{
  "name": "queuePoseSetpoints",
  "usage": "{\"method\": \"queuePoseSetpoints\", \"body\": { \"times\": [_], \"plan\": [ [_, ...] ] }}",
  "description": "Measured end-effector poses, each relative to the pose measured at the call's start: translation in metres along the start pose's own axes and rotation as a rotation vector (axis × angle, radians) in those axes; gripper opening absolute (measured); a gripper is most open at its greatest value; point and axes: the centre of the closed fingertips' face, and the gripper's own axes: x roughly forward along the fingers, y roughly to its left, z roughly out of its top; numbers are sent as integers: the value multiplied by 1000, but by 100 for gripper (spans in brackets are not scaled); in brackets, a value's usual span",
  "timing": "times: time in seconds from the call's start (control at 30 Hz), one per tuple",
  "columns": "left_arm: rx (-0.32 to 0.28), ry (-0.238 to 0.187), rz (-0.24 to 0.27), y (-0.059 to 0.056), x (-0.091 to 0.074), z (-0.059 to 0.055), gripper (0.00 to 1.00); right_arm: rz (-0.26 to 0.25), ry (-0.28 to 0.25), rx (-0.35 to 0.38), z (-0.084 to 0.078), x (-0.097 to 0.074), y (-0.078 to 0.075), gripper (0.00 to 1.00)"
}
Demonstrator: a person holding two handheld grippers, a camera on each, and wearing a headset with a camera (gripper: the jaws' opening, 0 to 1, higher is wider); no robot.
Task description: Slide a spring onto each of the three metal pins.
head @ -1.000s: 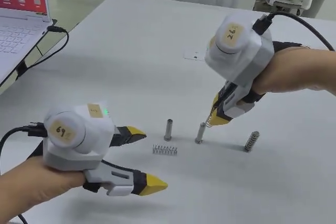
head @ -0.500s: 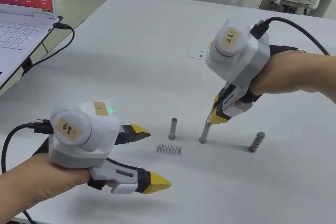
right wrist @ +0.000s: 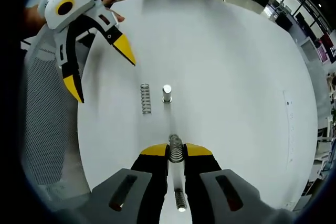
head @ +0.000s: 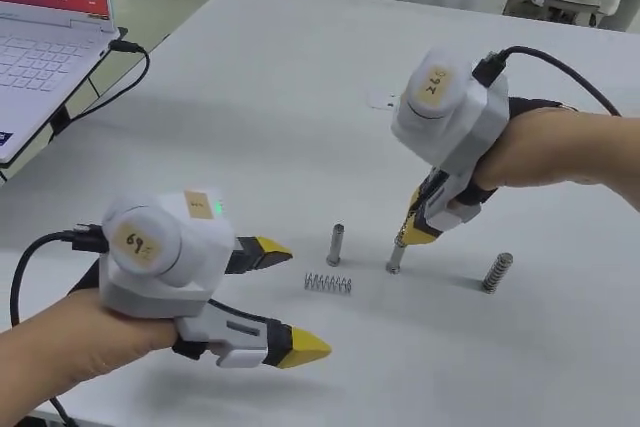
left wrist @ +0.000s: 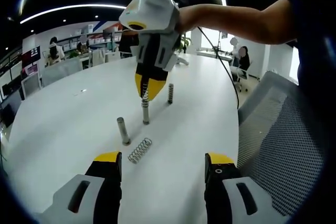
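Right gripper (head: 414,237): jaws closed on the held spring (right wrist: 176,149), yellow tips aimed down at the table (head: 250,97).
Held spring: upright between the tips, lower end at the top of the middle pin (head: 396,258); cannot tell whether it is already over the pin's tip.
Middle pin: standing upright, directly under the right gripper, between the other 2 pins.
Bare pin (head: 335,245): upright, nothing on it, near the middle pin on the side toward the left gripper (head: 302,297).
Loose spring (head: 328,283): lying flat on the table just beside the foot of the bare pin, apart from both grippers.
Third pin (head: 497,272): on the far side of the middle pin from the bare pin, leaning slightly in the head view, with a fitted spring (left wrist: 170,93) coiled around it.
Left gripper: jaws spread wide, nothing between them, held low over the table and pointing toward the loose spring and the row of 3 pins, well short of them.
Springs on pins: 1 fitted, 1 in the right gripper's jaws at the pin top, 1 on the table.
Laptop (head: 45,17): open, at the table's far corner beyond the left gripper.
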Motion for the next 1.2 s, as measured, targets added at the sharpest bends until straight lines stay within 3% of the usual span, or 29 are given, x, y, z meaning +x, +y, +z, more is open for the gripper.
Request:
{"method": "queuePoseSetpoints", "body": {
  "times": [0.57,1.2],
  "plan": [
    [2,5,-2,-1,0,-1,59,29,45,4,-8,20,11,9],
    [2,6,-1,-1,0,0,59,31,50,13,-14,36,8,9]
  ]
}}
